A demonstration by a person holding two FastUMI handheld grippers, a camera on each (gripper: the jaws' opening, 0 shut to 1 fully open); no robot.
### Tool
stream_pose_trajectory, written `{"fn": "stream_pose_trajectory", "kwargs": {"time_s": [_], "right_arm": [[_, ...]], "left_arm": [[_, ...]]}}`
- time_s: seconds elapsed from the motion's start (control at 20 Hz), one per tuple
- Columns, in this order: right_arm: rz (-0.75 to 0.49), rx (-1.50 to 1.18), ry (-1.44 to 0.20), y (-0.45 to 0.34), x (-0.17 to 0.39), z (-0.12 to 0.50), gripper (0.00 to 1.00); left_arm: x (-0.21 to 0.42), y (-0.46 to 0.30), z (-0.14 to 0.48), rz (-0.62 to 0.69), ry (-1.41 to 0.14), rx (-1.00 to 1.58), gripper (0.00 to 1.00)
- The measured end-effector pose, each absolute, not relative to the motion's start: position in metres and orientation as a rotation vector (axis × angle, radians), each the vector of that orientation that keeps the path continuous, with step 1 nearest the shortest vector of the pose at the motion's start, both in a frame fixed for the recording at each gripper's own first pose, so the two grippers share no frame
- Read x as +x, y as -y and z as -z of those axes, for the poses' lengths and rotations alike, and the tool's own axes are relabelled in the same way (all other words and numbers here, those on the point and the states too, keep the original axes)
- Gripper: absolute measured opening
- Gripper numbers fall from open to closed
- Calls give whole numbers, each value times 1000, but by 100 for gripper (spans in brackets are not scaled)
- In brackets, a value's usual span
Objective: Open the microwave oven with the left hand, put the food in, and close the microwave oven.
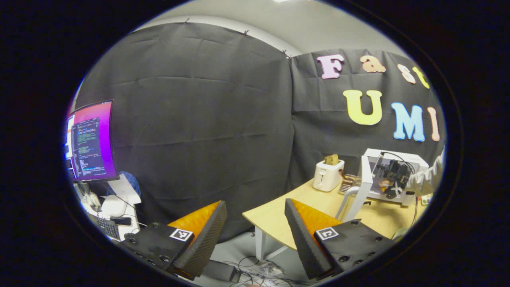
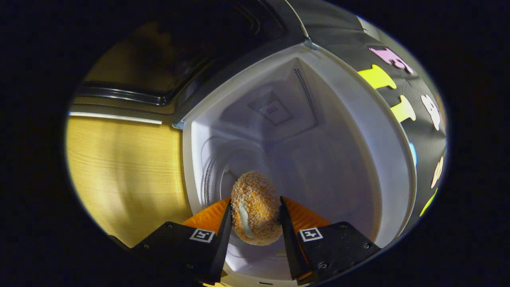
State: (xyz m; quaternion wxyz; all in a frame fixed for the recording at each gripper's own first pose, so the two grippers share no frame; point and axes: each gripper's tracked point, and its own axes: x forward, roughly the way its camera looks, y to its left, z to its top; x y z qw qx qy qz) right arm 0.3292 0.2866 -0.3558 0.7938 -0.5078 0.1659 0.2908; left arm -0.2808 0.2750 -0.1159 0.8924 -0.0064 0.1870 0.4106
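While right gripper (image 2: 255, 211) clamps crumb-coated oval food (image 2: 255, 211).

I am facing a booth wall of black cloth (image 1: 191, 119), hanging in two panels that are meeting at a vertical seam. Above the cloth, a pale grey ceiling (image 1: 303, 28) is showing. A light wooden table (image 1: 279, 215) is standing against the right-hand panel on a white leg (image 1: 259, 243). A white toaster (image 1: 327, 175) is sitting on the table near the cloth. At the far left, a lit monitor (image 1: 92, 141) is glowing above a cluttered white desk (image 1: 115, 215) that is carrying a keyboard (image 1: 106, 227). Cables (image 1: 255, 267) are lying on the grey floor below the table.
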Motion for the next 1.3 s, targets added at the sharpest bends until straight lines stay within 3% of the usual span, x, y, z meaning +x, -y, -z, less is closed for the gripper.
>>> {"fn": "stream_pose_trajectory", "kwargs": {"time_s": [0.1, 0.25, 0.35, 0.85, 1.1, 1.2, 1.3], "right_arm": [[-622, -1083, -379, -287, 332, 363, 63], [-585, -1094, -341, -285, 333, 353, 76], [-620, -1108, -321, -283, 320, 344, 96], [-607, -958, -11, -282, 236, 189, 96], [-570, -813, -26, -249, 190, 137, 97], [-547, -741, -53, -232, 166, 127, 97], [-508, -661, -75, -212, 146, 115, 97]], "left_arm": [[-278, -270, 118, -844, -400, -16, 95], [-273, -267, 111, -830, -385, 5, 96], [-262, -264, 107, -800, -367, 10, 96], [-167, -259, 107, -545, -261, -16, 98], [-125, -273, 117, -451, -173, -14, 95], [-111, -285, 131, -442, -180, -4, 98], [-97, -295, 151, -436, -200, 7, 94]]}}
